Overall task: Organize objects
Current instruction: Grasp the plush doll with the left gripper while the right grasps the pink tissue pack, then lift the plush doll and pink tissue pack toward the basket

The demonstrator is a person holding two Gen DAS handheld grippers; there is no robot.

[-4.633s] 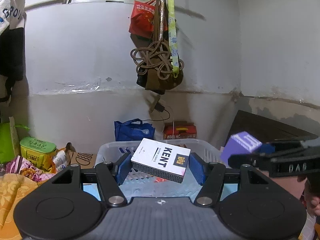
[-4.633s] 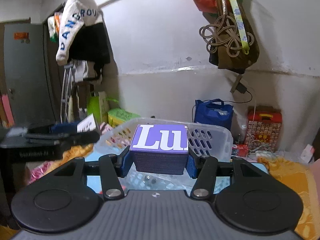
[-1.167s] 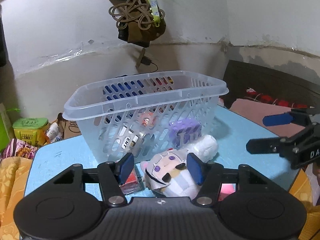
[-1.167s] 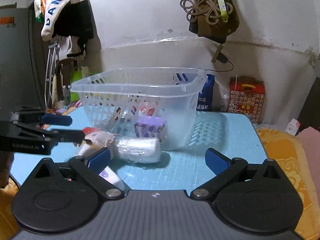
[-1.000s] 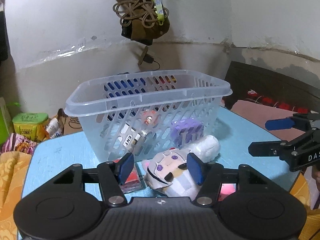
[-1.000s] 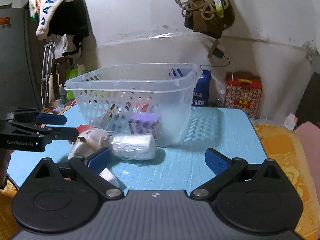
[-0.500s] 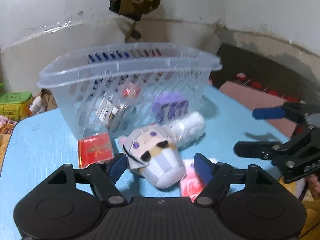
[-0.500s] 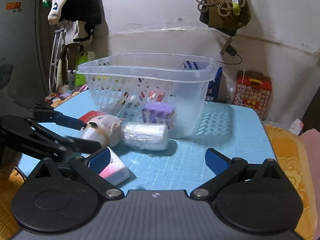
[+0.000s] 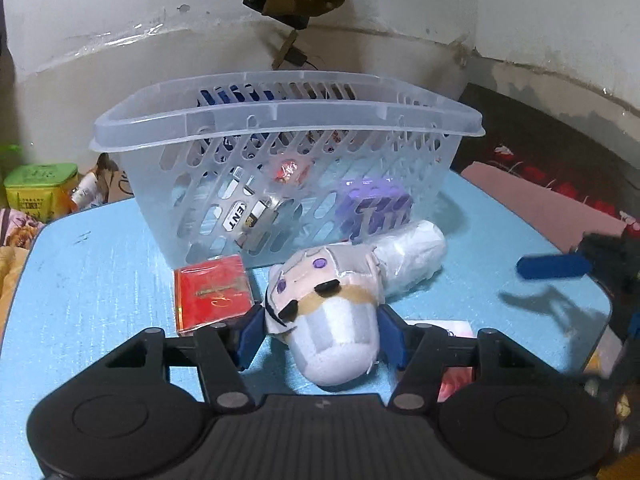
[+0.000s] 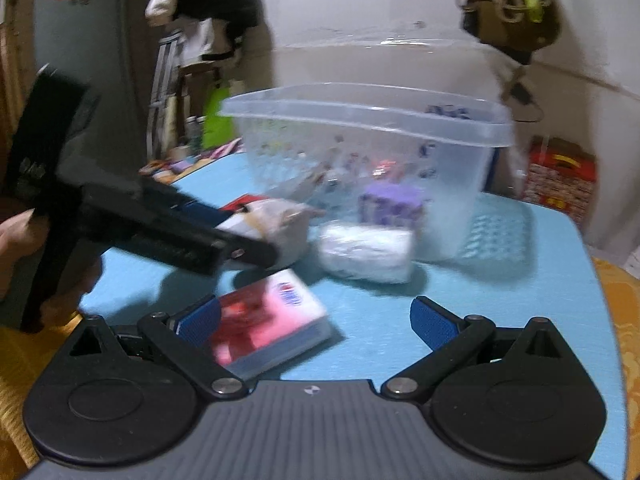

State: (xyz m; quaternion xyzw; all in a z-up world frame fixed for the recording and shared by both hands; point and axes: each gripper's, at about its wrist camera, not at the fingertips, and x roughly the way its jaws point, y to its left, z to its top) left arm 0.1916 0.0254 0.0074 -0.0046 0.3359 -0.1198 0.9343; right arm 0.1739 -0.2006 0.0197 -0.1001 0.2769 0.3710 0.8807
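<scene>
My left gripper point(image 9: 320, 338) has just been closing and now pinches the plush doll point(image 9: 328, 308), lying before the basket point(image 9: 280, 120). My right gripper point(image 10: 314, 320) gapes wide over the pink pack point(image 10: 268, 320); a soft, shallow pinch might slip.

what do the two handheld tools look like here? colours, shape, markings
Both match: the left tool and right tool have a black ribbed body, two round black discs at the base, black linkage arms with silver pivot pins, and blue ribbed pads. A small white mark sits centred on each body. The pale lettering on the left tool's side is blurred.
</scene>
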